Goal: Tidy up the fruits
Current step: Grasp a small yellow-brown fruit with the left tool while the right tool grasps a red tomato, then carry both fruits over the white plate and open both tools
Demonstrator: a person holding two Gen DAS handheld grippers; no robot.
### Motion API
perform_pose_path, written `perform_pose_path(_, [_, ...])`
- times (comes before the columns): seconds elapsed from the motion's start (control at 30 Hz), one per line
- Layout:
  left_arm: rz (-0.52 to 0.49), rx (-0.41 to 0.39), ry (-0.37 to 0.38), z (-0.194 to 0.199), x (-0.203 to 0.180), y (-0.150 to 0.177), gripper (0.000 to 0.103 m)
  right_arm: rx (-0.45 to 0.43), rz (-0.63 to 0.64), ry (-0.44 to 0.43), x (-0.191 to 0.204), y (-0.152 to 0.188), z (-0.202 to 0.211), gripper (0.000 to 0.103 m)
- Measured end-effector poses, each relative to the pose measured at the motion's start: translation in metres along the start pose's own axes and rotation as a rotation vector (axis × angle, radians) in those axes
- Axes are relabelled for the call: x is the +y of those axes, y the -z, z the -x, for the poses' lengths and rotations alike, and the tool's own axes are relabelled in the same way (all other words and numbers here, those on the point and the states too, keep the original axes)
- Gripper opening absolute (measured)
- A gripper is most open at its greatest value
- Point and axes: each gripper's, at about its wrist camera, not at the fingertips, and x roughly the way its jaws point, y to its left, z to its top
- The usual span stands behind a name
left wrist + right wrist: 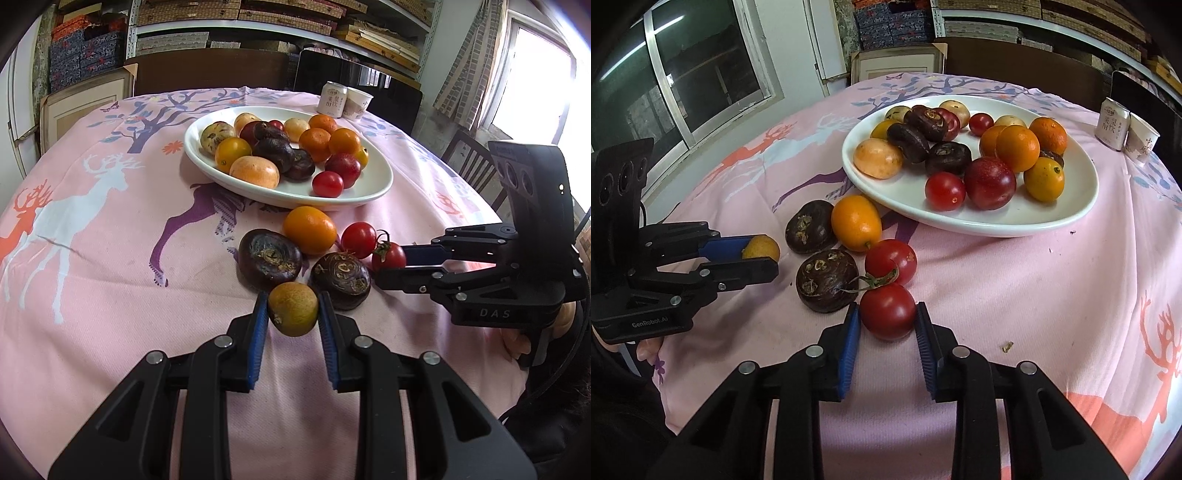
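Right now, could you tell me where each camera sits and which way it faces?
Left wrist view: on the left gripper, looking along its fingers, which flank a yellow-green fruit, toward the white plate; the right gripper shows.
Right wrist view: on the right gripper, fingers flanking a red tomato, facing the same plate; the left gripper shows.
Shared: plate, loose fruit, pink tablecloth.
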Motion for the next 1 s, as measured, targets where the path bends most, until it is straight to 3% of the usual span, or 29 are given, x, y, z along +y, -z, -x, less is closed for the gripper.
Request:
perform_pose_path(0.5, [0.001, 0.003, 0.002, -0.001, 0.001, 0.0, 0.026, -0.045, -0.055, -0.02, -0.009, 0.005, 0.009, 0.029])
perform_pose_path(0.73, [0.0, 0.002, 0.002, -0.002, 0.001, 0.001, 0.026, -0.094, -0.148, -0.03, -0.024, 0.014, 0.023, 0.029])
perform_pose_path(1.0, [0.001, 0.002, 0.001, -0.002, 0.001, 0.001, 0.026, -0.125, -0.137, -0.015, -0.021, 0.023, 0.033, 0.029])
